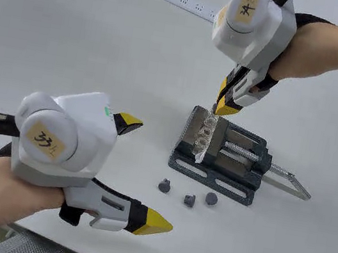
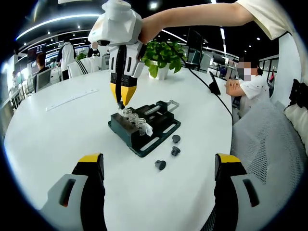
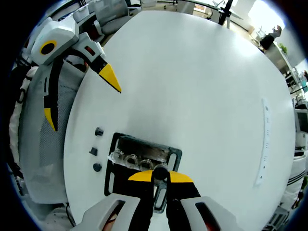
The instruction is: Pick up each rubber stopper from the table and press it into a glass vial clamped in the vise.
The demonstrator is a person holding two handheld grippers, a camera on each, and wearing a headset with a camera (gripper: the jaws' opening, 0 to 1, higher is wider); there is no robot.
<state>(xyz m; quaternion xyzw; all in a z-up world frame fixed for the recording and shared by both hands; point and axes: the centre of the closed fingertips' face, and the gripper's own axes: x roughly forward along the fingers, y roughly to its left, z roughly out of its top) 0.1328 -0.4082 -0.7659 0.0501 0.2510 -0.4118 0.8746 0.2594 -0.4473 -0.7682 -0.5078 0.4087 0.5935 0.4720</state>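
Right tool (image 1: pixel 226 108) is clamped on a small rubber stopper (image 3: pixel 160 172) over the far vial (image 1: pixel 211 122) in the vise (image 1: pixel 239 171), left tool (image 1: pixel 147 172) is held wide apart, and three more stoppers (image 1: pixel 189 200), likely soft and light, are waiting on the desk (image 1: pixel 106 38), best pinched across their heads.

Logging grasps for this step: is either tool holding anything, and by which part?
The right tool pinches a stopper by its sides, between its tips. The left tool is open and holds nothing.

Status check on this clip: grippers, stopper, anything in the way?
Right gripper shut on a stopper, just over the vials in the vise. Left gripper open, empty. Three loose stoppers on the table. Nothing in the way.
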